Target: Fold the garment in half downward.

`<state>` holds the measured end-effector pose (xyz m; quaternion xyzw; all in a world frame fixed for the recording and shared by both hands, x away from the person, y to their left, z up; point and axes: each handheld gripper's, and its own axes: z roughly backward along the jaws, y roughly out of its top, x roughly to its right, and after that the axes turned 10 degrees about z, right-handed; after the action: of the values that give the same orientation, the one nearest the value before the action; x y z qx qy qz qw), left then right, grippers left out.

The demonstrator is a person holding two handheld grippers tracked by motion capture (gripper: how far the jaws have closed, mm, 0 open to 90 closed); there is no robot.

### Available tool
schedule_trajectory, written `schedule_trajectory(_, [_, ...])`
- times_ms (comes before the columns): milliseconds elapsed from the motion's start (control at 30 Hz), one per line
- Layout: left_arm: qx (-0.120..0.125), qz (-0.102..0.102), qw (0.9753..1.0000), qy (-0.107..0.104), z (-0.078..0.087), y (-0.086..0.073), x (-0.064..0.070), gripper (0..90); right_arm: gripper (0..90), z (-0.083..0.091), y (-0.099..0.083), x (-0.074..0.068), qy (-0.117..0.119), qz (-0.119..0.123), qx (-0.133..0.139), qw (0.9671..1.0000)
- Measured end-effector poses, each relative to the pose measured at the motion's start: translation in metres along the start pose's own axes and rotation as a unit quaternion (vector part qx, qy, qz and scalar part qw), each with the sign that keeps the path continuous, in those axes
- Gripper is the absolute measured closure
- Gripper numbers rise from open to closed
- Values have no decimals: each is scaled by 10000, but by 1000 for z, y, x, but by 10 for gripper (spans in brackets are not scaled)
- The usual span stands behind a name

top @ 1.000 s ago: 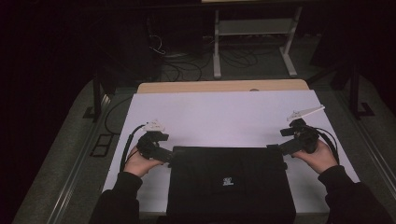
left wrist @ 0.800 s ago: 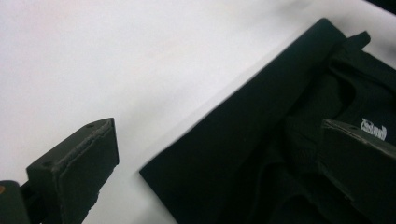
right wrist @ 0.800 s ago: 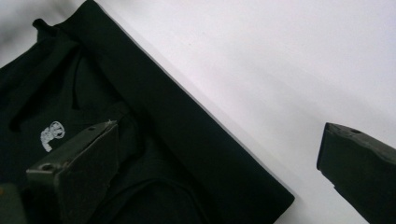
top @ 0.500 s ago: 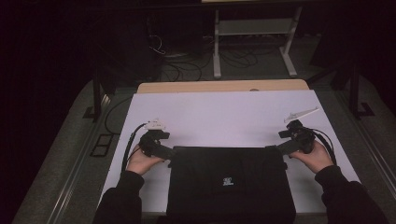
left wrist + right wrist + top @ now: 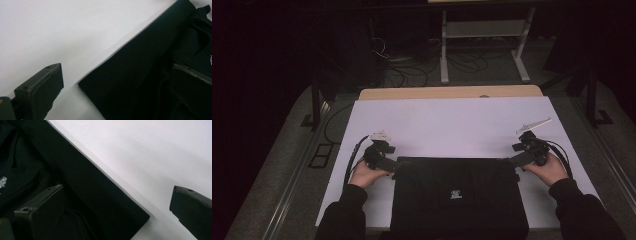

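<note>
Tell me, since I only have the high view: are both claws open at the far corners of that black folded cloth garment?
Observer: Yes. In the left gripper view the left claw stands open, with one jaw over the black folded cloth garment and the other over the white table top.
Operator: And the right one?
Observer: The right claw is open too. It sits astride the garment's corner with nothing pinched yet.
Operator: Is that edge a single layer?
Observer: It doesn't look like it. Up close the edge looks thick, with rumpled folds behind it.
</note>
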<state>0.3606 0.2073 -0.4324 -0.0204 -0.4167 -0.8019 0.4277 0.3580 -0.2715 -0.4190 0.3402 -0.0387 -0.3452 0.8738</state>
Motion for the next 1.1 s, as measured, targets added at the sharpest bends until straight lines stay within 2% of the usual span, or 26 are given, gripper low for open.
schedule_trajectory(200, [-124,54,9999,47,-7,-2,-5,0,3,-1,-5,5,16,-50,-48,10000])
schedule_trajectory(500, [-202,68,9998,35,-11,-2,-8,0,130,2,-15,13,-72,-132,-14,9999])
schedule_trajectory(633, [-221,77,9997,69,-11,-3,-11,3,137,3,-18,15,-82,-162,-26,9998])
schedule_trajectory(700, [-220,63,9997,82,-11,-3,-12,74,152,3,-20,17,-89,-186,-48,9998])
schedule_trajectory(800, [-219,82,9997,68,-10,-3,-14,129,197,3,-24,20,-89,-198,-75,9997])
schedule_trajectory(1033, [-178,150,9997,13,-9,-3,-17,156,297,3,-26,20,-76,-143,-48,9999])
schedule_trajectory(1100, [-188,108,9998,40,-9,-3,-16,188,333,2,-26,18,-52,-100,-70,9999])
